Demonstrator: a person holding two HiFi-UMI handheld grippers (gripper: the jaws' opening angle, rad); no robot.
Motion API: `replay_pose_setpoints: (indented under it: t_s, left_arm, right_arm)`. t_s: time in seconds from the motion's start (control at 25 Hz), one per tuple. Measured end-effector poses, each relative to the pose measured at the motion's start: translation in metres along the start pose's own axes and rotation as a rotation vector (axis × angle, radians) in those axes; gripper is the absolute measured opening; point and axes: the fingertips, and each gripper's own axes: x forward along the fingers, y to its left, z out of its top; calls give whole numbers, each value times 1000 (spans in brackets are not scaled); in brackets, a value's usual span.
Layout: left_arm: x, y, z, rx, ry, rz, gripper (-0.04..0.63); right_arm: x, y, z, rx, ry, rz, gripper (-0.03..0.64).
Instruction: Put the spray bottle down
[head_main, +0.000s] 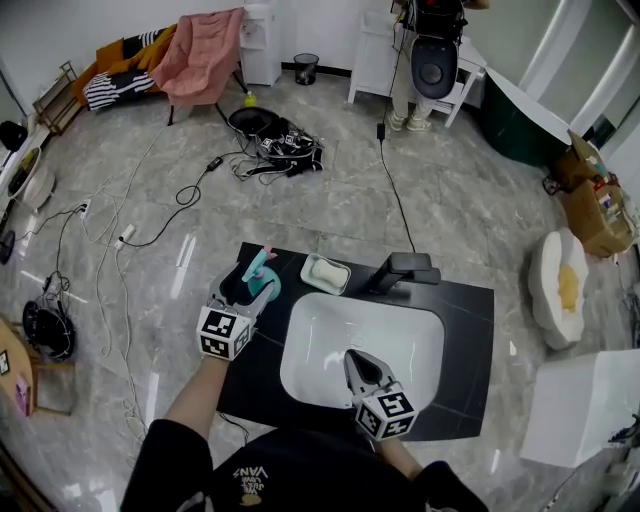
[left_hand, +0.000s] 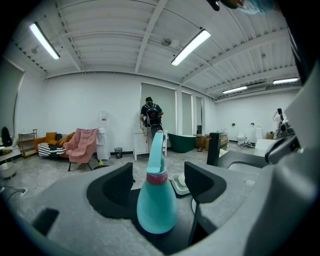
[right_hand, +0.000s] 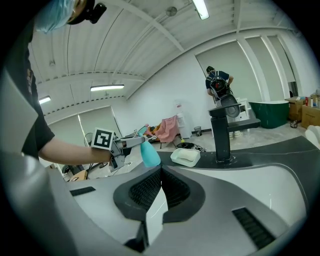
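Now the teal plastic spray bottle with a pink collar (left_hand: 156, 202) stands upright on the black table (head_main: 466, 320), just left of the white rounded sink basin (head_main: 405, 335). The left gripper (head_main: 252, 287) reaches around it with its fingers (left_hand: 118, 187) spread wide. A gap shows on either side of the bottle, so nothing is gripped. The right gripper (head_main: 352, 358) hangs over the basin near its front edge, its fingers (right_hand: 145, 192) pressed together and empty. Behind the basin sit a white rectangular soap dish (head_main: 325, 273) and a black faucet (head_main: 405, 270), the dish closer to the bottle.
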Motion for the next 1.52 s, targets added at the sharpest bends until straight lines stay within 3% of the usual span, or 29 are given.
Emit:
replay_pose_setpoints:
  t_s: [0.76,1.16,1.36,1.52]
  left_arm:
    - [-152,-15,-21,-77,-30,86,314]
    - [-254,-47,-21,-100,-98,111,137]
    - [-299,-59,-29,-96,-93,153,58]
    - [-330,-72,-40,-100,-74,185,35]
  right_arm:
    - [-25,67,-1,-84,-28,82,2]
    - [-56,112,-9,-128,-48,109,2]
    - [-71,137,-20,-146,-43,132,2]
    - [-84,152,-32,-152,-37,149,2]
